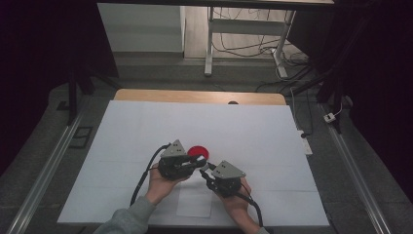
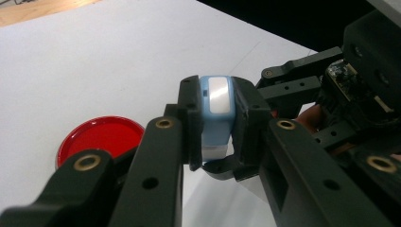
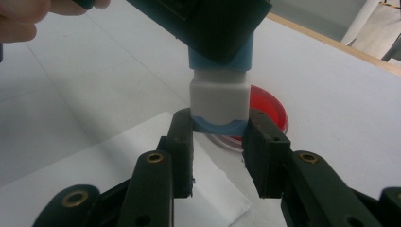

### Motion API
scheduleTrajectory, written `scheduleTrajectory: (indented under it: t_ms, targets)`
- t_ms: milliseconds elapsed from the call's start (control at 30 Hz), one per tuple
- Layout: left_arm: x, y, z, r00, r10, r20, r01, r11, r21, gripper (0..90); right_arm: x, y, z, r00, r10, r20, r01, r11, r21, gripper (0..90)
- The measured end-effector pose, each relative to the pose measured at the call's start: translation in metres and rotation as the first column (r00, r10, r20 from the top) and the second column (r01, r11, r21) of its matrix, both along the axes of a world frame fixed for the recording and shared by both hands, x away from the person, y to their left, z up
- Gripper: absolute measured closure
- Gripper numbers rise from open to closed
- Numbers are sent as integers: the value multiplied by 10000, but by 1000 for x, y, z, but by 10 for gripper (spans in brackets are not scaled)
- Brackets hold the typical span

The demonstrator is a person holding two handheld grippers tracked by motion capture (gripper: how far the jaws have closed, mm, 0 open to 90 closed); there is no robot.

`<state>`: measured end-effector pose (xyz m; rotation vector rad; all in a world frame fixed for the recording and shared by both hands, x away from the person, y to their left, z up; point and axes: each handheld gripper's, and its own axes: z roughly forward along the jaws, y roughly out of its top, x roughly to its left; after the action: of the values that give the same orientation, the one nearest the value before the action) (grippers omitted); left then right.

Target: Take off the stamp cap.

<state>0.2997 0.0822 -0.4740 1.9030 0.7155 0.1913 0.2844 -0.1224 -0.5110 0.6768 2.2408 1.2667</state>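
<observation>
Blue-white stamp (image 2: 216, 116) clamped between left gripper (image 2: 215, 125) fingers; right gripper (image 3: 220, 142) fingers closed on its lower end.

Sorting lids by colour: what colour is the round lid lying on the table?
Red lid, clearest in the left gripper view.

Glossy red plastic dish (image 2: 99, 138), smooth blue-and-white plastic stamp (image 2: 216, 113), matt white paper sheet (image 1: 146, 131), wooden table (image 1: 195, 96).

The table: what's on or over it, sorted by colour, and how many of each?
Red: 1, a round red dish lying on the sheet.
Blue and white: 1, a small block clamped between both grippers.
White: 1, a loose paper sheet near the front edge.
Black: 2, the left gripper and the right gripper.
Total: 5
</observation>
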Motion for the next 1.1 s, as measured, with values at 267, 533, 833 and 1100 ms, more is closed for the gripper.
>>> scheduleTrajectory:
  t_ms: [267, 533, 833, 1100]
  targets:
    - [-1, -1, -1, 10000, 56, 40, -56, 10000, -45, 756, -2, 1, 0, 9995, -77, 300, 87, 9994, -340, 651]
    - [-1, 0, -2, 10000, 73, 44, -72, 9998, -165, 757, -3, 1, -1, 9991, -89, 406, 102, 9994, -337, 654]
    - [0, 1, -2, 10000, 62, -44, -63, 9998, -209, 757, -4, 1, -1, 9988, -147, 467, 161, 9994, -316, 656]
    - [-1, 1, -2, 10000, 87, -46, -88, 9997, -242, 758, -3, 1, 0, 9984, 10, 560, 20, 9986, -526, 656]
